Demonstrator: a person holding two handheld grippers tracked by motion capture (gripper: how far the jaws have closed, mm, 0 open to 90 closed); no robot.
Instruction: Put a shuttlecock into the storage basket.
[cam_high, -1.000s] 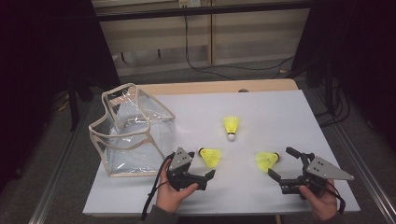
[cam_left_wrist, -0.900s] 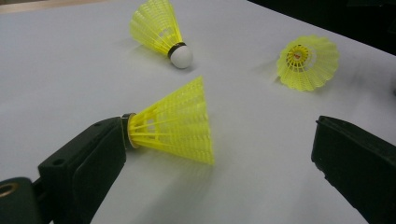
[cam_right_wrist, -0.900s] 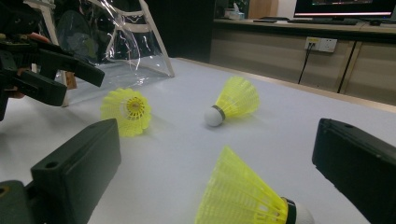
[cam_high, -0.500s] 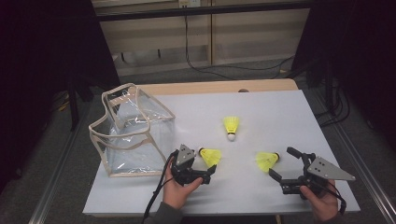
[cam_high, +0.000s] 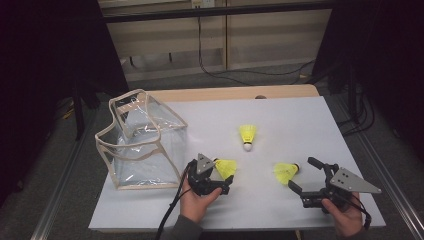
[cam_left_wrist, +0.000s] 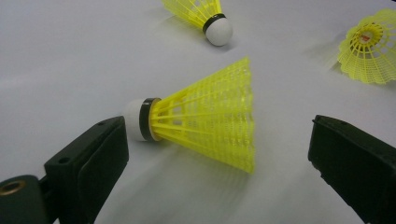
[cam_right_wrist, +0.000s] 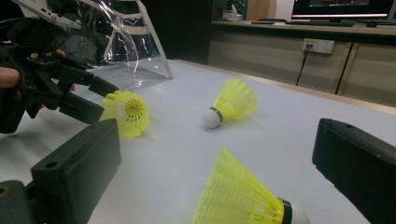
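Observation:
Three yellow shuttlecocks lie on the white table (cam_high: 300, 120). The near left shuttlecock (cam_high: 226, 168) (cam_left_wrist: 205, 121) lies on its side between the jaws of my left gripper (cam_high: 223, 176) (cam_left_wrist: 217, 154), which is open; the left jaw stands close beside its white cork. The near right shuttlecock (cam_high: 285, 172) (cam_right_wrist: 243, 196) lies at the mouth of my right gripper (cam_high: 301, 173) (cam_right_wrist: 217, 140), also open, with its cork toward the right jaw. The third shuttlecock (cam_high: 247, 135) (cam_right_wrist: 231, 105) rests farther back, mid-table.
A clear plastic bag with beige trim (cam_high: 142, 140) (cam_right_wrist: 130, 42) stands open-topped at the table's left, just left of my left hand. Bare white surface stretches behind and right of the shuttlecocks. The table's front edge runs just below both hands.
My left gripper has shifted slightly around the near left shuttlecock. The right gripper and all three shuttlecocks stay where they were.

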